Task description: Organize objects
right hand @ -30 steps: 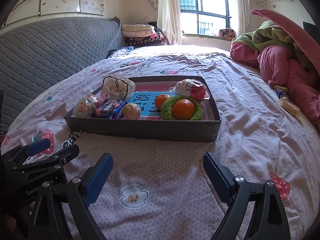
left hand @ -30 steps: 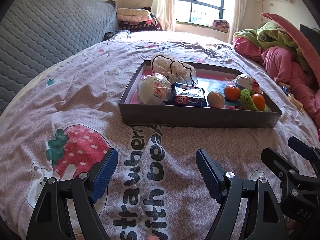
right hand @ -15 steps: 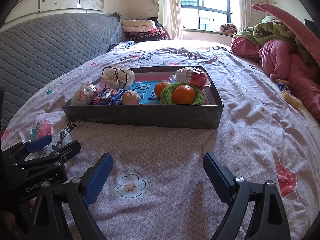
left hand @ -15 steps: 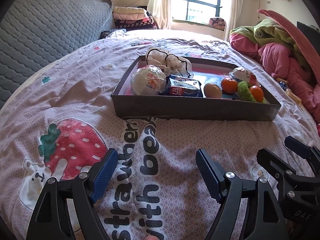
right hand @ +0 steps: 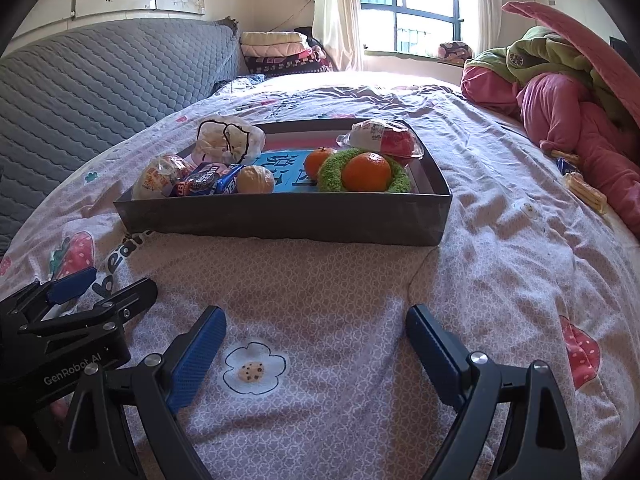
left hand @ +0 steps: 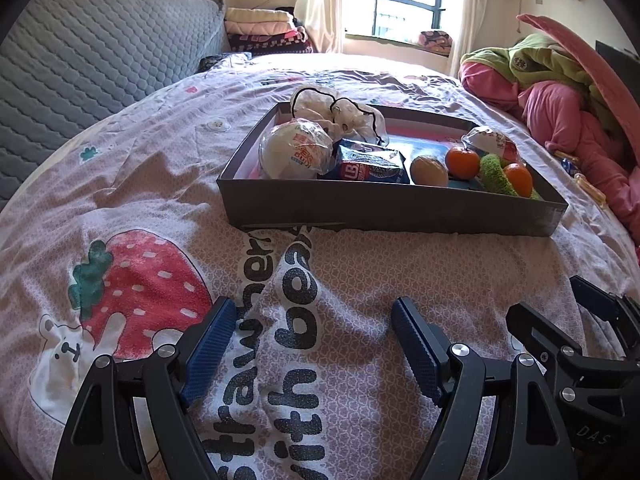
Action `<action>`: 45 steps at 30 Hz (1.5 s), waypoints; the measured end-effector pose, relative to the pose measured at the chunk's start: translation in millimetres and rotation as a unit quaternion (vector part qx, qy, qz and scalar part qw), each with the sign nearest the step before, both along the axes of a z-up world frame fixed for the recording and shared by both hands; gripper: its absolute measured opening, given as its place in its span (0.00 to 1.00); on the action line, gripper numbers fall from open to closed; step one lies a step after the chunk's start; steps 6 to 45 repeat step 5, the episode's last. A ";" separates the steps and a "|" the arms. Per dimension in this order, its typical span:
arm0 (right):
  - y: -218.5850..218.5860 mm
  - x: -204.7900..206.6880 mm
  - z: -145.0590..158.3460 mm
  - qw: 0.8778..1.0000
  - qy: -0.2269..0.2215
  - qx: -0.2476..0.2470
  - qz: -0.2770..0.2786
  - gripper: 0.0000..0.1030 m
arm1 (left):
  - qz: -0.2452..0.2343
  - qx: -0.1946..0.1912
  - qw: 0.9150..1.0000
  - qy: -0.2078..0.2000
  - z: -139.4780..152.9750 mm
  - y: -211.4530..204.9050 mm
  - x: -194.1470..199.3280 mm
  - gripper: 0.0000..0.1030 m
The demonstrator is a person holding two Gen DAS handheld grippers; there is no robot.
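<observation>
Your left gripper [left hand: 313, 346] hangs low over the bed [left hand: 360, 280], its blue pads spread wide and nothing between them. Your right gripper [right hand: 316, 352] is in the same condition: jaws wide apart, empty, above the printed bedspread and a small flower motif. The two grippers sit side by side; each shows at the edge of the other's view.

The dark tray [right hand: 280, 216] rests on the bed ahead of both grippers, well clear of the fingertips. Contents, as seen from the right wrist view:

- A wrapped round bun [right hand: 160, 178] in the near left corner, against the tray wall.
- A blue snack packet [right hand: 208, 184] just beside the bun, touching it.
- A pale brown round item [right hand: 255, 179] next to the packet; its type cannot be determined.
- A white bag with black trim [right hand: 228, 142] at the far left, behind the bun.
- A green fuzzy ring [right hand: 396, 182] on the right side, with one orange [right hand: 366, 172] sitting inside it.
- A second orange [right hand: 318, 162] just outside the ring, touching its left edge.
- A clear-wrapped red and white package [right hand: 380, 140] in the far right corner, behind the ring.

The tray floor shows a blue panel with characters in the middle.

Off the tray, a heap of pink and green bedding [right hand: 560, 100] lies at the right of the bed, with small wrapped items [right hand: 580, 188] near it. A grey quilted headboard [right hand: 100, 80] stands at the left.
</observation>
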State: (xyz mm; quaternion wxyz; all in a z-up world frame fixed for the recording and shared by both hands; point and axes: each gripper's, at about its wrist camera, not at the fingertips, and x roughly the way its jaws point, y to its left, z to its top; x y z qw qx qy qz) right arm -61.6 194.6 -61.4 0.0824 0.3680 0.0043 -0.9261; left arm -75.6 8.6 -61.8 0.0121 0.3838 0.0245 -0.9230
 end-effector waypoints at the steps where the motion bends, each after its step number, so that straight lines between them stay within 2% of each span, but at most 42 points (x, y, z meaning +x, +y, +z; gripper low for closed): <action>1: -0.4 -0.1 -0.5 1.000 0.000 0.001 0.000 0.89 | 0.000 0.001 1.000 0.001 -0.3 -0.6 0.3 0.79; 45: -2.2 -1.0 -2.2 1.000 -0.002 0.007 0.000 0.89 | -0.001 0.001 1.000 0.000 -1.0 -0.8 -0.2 0.79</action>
